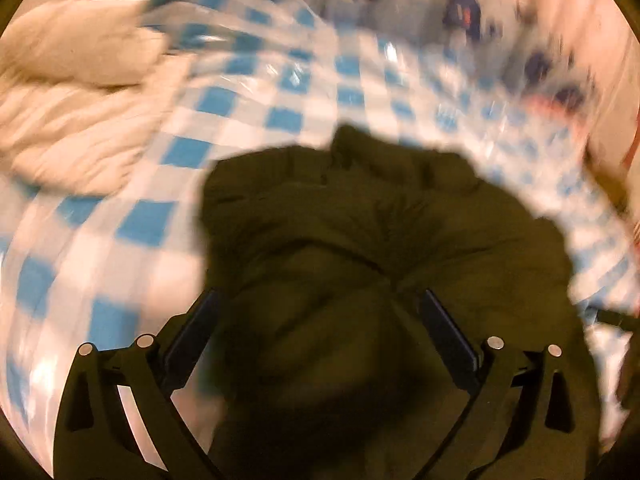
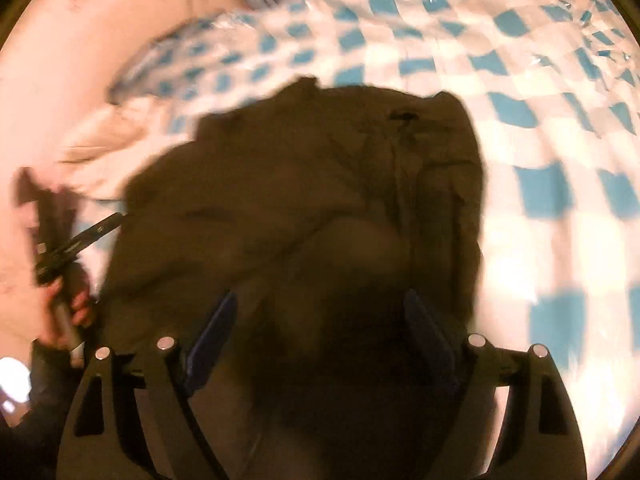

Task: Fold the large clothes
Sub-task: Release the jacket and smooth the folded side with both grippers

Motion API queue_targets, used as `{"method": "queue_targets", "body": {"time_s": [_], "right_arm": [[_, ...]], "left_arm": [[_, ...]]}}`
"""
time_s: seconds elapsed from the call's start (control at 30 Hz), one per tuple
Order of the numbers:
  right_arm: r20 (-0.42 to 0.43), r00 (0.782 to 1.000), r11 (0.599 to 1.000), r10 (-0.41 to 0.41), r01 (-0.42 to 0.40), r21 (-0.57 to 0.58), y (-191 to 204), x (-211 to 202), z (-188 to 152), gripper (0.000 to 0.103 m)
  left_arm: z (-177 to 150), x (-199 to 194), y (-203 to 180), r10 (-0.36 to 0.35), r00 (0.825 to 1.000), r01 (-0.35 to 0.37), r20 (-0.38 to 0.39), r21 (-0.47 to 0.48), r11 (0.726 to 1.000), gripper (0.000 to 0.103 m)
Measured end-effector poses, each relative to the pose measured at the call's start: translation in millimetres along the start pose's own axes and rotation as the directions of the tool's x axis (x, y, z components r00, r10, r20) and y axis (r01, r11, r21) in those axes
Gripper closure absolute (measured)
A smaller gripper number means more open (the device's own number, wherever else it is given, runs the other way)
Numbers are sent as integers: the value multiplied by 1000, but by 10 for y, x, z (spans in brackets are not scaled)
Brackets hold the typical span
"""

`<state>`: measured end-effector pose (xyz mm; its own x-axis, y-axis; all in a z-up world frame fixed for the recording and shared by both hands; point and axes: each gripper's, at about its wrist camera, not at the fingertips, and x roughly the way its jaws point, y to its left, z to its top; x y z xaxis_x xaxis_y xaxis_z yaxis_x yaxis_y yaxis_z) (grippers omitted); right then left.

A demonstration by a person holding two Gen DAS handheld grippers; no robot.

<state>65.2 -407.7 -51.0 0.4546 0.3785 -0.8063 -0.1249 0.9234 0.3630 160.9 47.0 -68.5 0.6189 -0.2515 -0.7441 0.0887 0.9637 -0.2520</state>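
Dark olive garment [image 1: 360, 240] lies crumpled on the blue-and-white checked cover [image 1: 168, 152], roughly mid-cover, bunched in soft folds w/ its collar or waist end farthest from the cameras; what kind of garment it is can't be told, pics are blurred. Left gripper [image 1: 320, 300] sits above the garment's near part, its 2 fingers spread wide, 1 each side of a raised fold; cloth shows between them but the pads don't press on it, so jaws apart, nothing clamped. Right gripper [image 2: 320, 300] hangs over the garment's near edge too, jaws standing wide, dark cloth under and between the fingers w/o any pinch visible. In the right wrist view, left of the garment and just beside its edge, a hand [image 2: 70, 304] grips the handle of the other tool, 1 dark finger of it reaching toward the cloth; contact there can't be told. Left of the garment in the left wrist view, well apart from it, a cream fluffy textile [image 1: 72, 92] rests on the cover. Beyond the garment's far end sits patterned fabric w/ dark blue and red marks [image 1: 460, 8], too blurred to ID.
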Motion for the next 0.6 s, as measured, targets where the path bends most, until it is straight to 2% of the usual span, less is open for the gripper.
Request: {"method": "queue_targets", "body": {"time_s": [0.1, 0.23, 0.33, 0.4, 0.5, 0.6], "right_arm": [[-43, 996, 996, 82, -81, 20, -71, -618, -523, 10], [-76, 981, 979, 181, -172, 106, -272, -1258, -1359, 10], [-129, 976, 976, 173, -152, 157, -374, -1404, -1855, 10], [-158, 963, 963, 218, -186, 193, -388, -1436, -2054, 10], [-199, 958, 965, 208, -168, 200, -314, -1373, -2199, 10], [-264, 947, 969, 184, -129, 211, -243, -1299, -2322, 10]], "left_arm": [[-351, -621, 344, -76, 997, 78, 25, -78, 994, 8], [-1073, -1120, 765, -94, 994, 87, -51, -122, 989, 8], [-1532, -1383, 1029, -101, 992, 85, -79, -183, 979, 8], [-1852, -1523, 1198, -118, 989, 92, -93, -247, 965, 8], [-2216, -1662, 1346, -161, 981, 119, -111, -319, 940, 8], [-2466, -1707, 1351, -180, 973, 123, -147, -334, 935, 8]]}}
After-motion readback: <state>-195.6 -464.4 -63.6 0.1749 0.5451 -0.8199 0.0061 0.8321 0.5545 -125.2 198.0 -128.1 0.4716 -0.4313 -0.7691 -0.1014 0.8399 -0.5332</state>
